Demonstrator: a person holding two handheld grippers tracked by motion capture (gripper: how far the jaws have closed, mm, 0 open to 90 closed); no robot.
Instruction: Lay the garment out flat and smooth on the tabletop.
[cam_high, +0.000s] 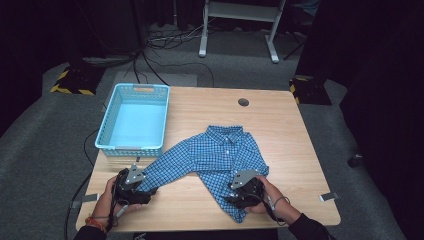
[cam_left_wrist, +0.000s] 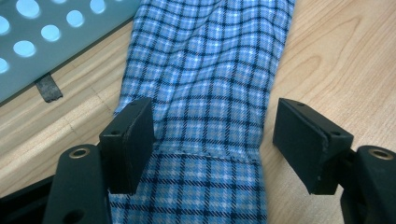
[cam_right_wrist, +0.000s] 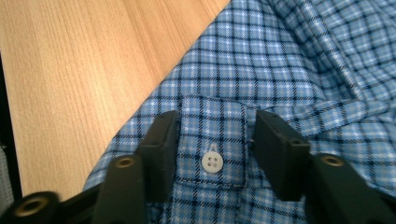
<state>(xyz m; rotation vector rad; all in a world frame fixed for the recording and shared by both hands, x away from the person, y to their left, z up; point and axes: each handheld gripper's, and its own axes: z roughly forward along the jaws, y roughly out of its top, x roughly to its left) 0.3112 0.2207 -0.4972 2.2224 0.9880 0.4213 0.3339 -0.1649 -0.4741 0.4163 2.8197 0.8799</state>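
Two hand-held grippers work on one blue checked shirt (cam_high: 220, 155) spread on the wooden table (cam_high: 280, 130). The shirt lies near the middle of the table, collar toward the far side, one sleeve (cam_high: 167, 167) running out to the near left and the other end of the cloth reaching the near right edge.

Left gripper (cam_high: 134, 186): positioned at the near left, at the end of the sleeve. In the left gripper view its jaws stand wide apart with the sleeve cuff (cam_left_wrist: 201, 186) lying between them. One pad sits at the cloth's edge; the other is clear of it, over bare wood. No clamping is visible.

Right gripper (cam_high: 244, 192): positioned at the near right, over the lower part of the shirt. In the right gripper view its jaws stand at medium width on either side of a buttoned cuff tab (cam_right_wrist: 212, 140) bearing a white button (cam_right_wrist: 211, 164). Both pads sit just beside the tab's edges; whether they press on it cannot be told.

A light blue plastic basket (cam_high: 112, 120) stands at the far left of the table, just beyond the sleeve.
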